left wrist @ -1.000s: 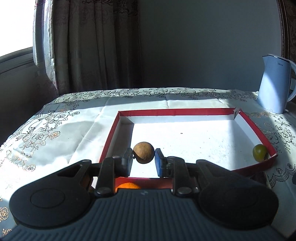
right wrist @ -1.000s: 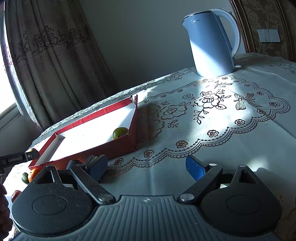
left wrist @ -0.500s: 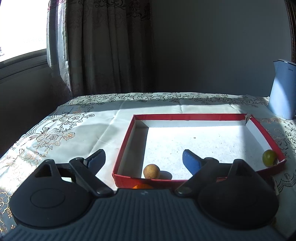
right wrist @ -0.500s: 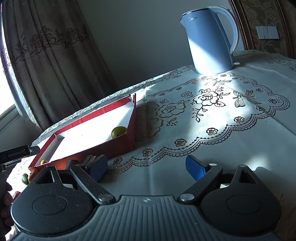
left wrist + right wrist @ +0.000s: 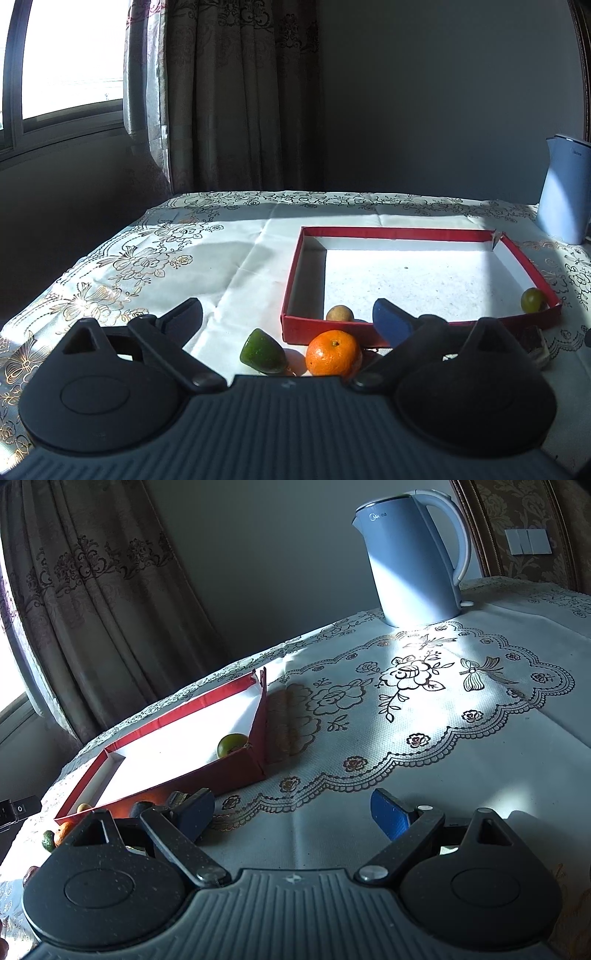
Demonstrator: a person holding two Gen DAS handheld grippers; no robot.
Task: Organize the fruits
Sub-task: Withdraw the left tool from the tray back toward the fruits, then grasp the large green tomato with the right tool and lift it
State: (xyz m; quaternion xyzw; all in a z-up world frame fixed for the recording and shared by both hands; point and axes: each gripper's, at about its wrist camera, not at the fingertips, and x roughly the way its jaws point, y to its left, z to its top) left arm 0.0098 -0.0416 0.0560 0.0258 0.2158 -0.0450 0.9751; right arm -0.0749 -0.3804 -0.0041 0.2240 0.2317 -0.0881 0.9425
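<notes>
A red-rimmed white tray lies on the tablecloth. A small brown round fruit sits in its near left corner and a green round fruit in its near right corner. An orange and a green fruit piece lie on the cloth in front of the tray. My left gripper is open and empty, held back above these two. My right gripper is open and empty over the cloth, right of the tray. The green fruit shows there too.
A pale blue kettle stands at the far right of the table, also in the left wrist view. Curtains and a window lie behind the table's left side. A dark small object lies by the tray's near right corner.
My left gripper opened and let go of the brown fruit in the tray, then drew back and up, bringing the orange and green piece into view. The right gripper barely moved.
</notes>
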